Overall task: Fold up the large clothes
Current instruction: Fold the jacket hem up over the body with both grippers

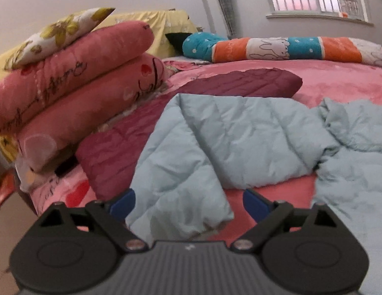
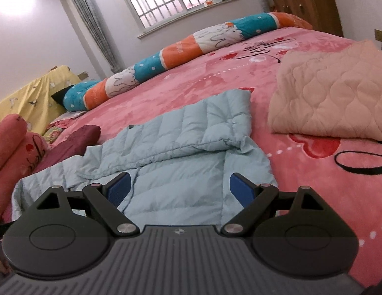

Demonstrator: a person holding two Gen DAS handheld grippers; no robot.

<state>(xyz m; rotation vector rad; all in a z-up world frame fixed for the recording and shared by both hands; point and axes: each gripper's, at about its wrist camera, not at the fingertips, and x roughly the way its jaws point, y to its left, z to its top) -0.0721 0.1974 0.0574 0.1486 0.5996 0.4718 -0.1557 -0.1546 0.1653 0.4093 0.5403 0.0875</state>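
Well, the pale blue puffer jacket [image 2: 181,147] lies spread on the pink bed [image 2: 203,83], one sleeve [image 1: 181,191] toward my left gripper [image 1: 188,204]. Both my left and right gripper [image 2: 178,186] gape wide, holding nothing. It looks light, soft and slippery; I'd pinch a cuff or hem seam.

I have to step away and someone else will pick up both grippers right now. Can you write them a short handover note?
Left gripper: open, empty, over the cuff of the light blue puffer jacket.
Right gripper: open, empty, over the jacket body.
The jacket lies spread on the pink bedspread, one part already flopped over its middle, still rumpled.
A maroon garment lies beside it, by the stacked pink pillows; a peach quilted blanket sits folded to the right.
Left: bring in the sleeves, fold the jacket compactly.
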